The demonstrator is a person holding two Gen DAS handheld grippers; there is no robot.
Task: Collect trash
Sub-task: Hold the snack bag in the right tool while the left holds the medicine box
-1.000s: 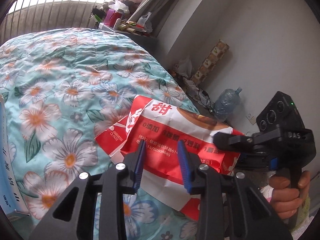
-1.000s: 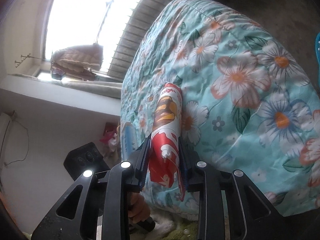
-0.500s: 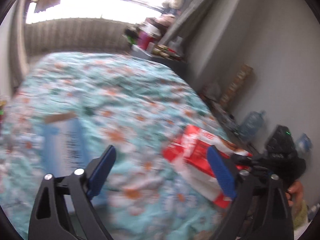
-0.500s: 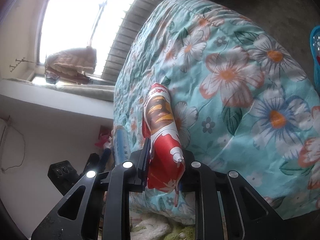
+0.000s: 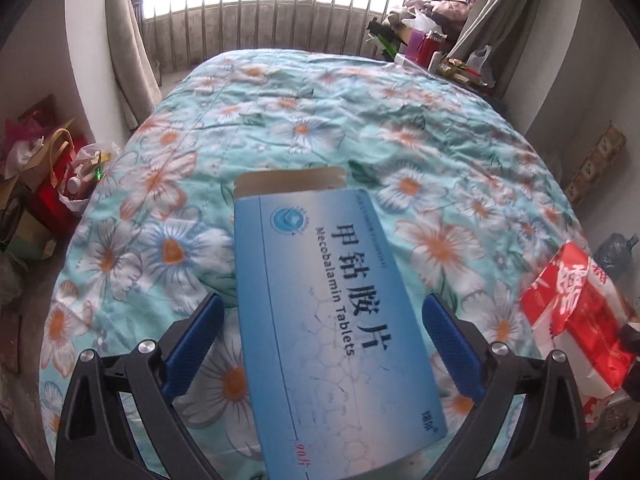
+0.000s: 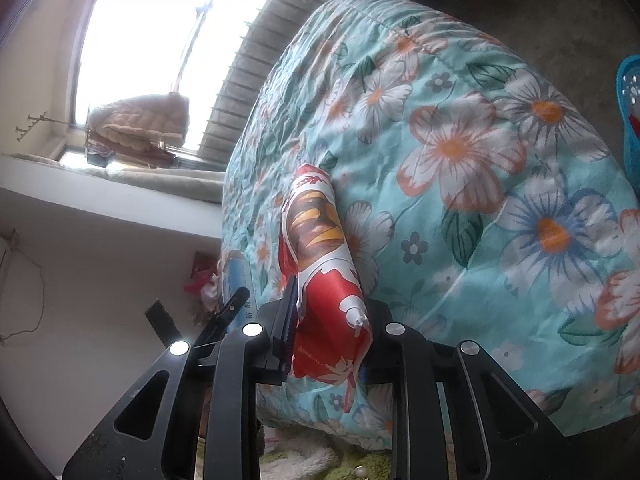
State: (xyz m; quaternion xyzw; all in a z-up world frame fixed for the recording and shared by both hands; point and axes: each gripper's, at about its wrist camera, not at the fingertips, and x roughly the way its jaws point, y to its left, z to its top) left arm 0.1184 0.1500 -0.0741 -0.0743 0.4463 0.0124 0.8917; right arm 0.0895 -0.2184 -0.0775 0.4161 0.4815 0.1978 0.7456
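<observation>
The left gripper (image 5: 322,344) stands wide apart over the near edge of the bed (image 5: 304,128), its blue pads (image 5: 196,344) flanking a flat blue tablet box (image 5: 332,328) without touching it; a clear gap shows on each side. The box lies on the floral quilt with its long axis running away from the near edge, and its far end flap (image 5: 288,180) is open and shows brown card. Toward the bed's right edge, well apart from the box, lies a red and white snack wrapper (image 5: 576,316). In the right wrist view the right gripper (image 6: 326,340) is clamped on that wrapper (image 6: 320,264), the pads pressing its crumpled near end, while the rest of it extends away along the quilt, at the bed's edge. A blue basket (image 6: 626,96) shows on the floor at the right border of that view. Bags (image 5: 36,168) stand on the floor beside the bed's left edge, and a barred window (image 5: 280,8) lies beyond its far edge.
</observation>
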